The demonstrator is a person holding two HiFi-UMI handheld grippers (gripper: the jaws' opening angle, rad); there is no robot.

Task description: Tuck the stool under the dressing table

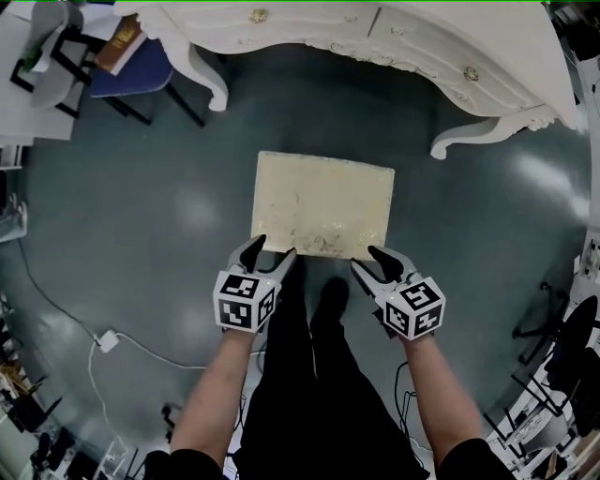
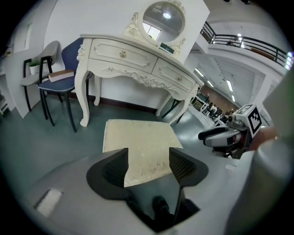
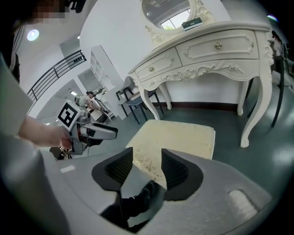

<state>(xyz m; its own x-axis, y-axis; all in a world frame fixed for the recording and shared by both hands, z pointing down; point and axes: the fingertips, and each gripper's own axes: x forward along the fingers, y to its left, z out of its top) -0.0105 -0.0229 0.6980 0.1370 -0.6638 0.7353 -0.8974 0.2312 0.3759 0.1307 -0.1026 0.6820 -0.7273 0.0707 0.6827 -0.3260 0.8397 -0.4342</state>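
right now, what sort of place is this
Probably a large hall staged as a bedroom corner: ornate white dressing table with mirror, cream stool, and a railed upper gallery behind.

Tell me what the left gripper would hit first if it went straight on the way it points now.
Most likely the stool, its cream seat near the front edge, which shows between the open jaws of the left gripper. Nothing appears in between, though depth is unclear.

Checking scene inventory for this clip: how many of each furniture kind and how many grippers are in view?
Stool: 1
Dressing table: 1
Chairs: 2, blue chair, grey chair
Grippers: 2, left gripper, right gripper
Total: 6
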